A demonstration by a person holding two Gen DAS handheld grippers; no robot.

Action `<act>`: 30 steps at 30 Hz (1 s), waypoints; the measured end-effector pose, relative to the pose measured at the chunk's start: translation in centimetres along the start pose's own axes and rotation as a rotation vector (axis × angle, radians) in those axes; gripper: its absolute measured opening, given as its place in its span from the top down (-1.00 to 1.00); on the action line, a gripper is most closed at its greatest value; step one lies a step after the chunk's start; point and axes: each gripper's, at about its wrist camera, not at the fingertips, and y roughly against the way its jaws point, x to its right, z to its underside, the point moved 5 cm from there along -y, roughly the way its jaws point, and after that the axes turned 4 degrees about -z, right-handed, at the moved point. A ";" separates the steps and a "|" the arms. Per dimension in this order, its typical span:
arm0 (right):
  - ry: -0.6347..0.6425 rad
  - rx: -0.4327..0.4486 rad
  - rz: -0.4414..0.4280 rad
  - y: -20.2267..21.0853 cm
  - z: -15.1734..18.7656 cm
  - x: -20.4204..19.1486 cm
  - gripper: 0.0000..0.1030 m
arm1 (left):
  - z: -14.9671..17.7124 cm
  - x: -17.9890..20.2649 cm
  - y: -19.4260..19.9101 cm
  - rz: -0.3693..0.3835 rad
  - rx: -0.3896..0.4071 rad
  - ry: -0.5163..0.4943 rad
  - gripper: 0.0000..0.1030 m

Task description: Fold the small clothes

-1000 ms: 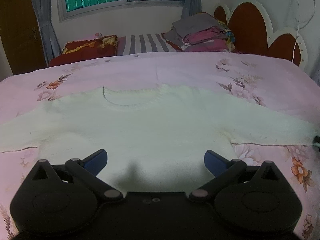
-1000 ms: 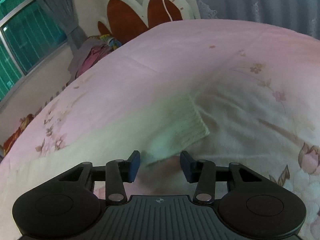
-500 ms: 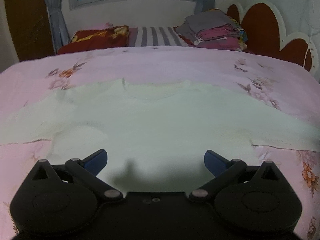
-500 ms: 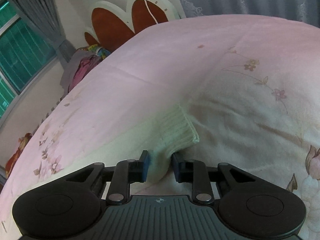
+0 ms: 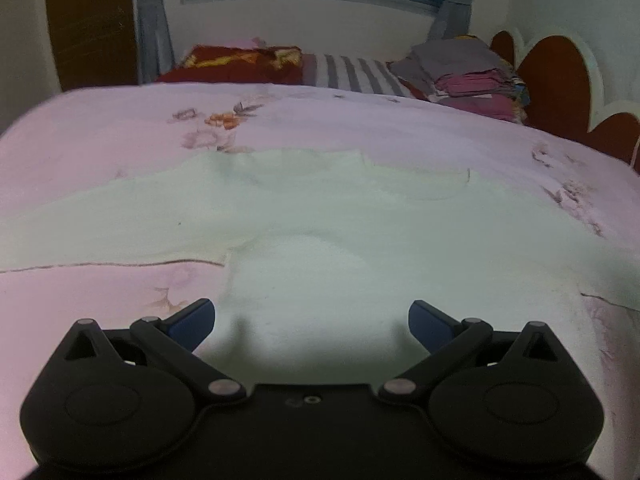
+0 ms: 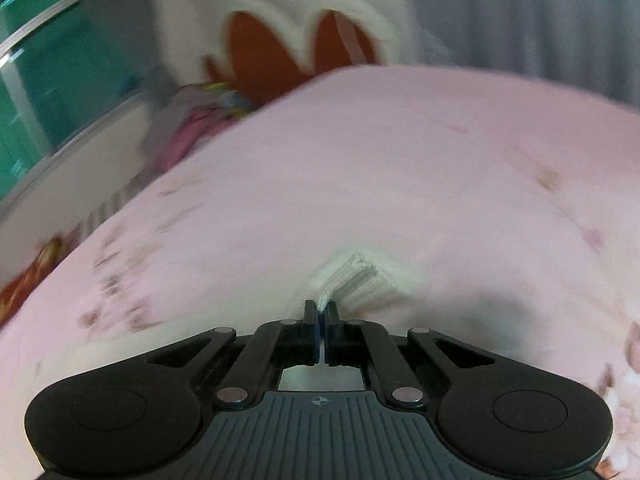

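Observation:
A cream knit sweater (image 5: 340,236) lies flat on the pink floral bedspread (image 5: 100,136), neck toward the window and sleeves spread to both sides. My left gripper (image 5: 312,320) is open and empty, hovering over the sweater's lower left body near the armpit. My right gripper (image 6: 321,312) is shut on the ribbed cuff (image 6: 356,280) of the sweater's right sleeve, which bunches up just beyond the fingertips. The right wrist view is blurred by motion.
A pile of folded clothes (image 5: 468,76) sits at the far right of the bed by the red and white headboard (image 5: 560,76). A red patterned pillow (image 5: 240,64) and a striped one (image 5: 352,76) lie under the window. The headboard also shows in the right wrist view (image 6: 304,44).
My right gripper closed on the sleeve cuff and pulled it up into a bunch. My left gripper swung left across the sweater, staying open.

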 end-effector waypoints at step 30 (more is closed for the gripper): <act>0.713 -0.172 -0.430 0.8 24.7 -39.0 0.96 | -1.6 -9.2 -1.0 0.045 0.029 0.093 -0.88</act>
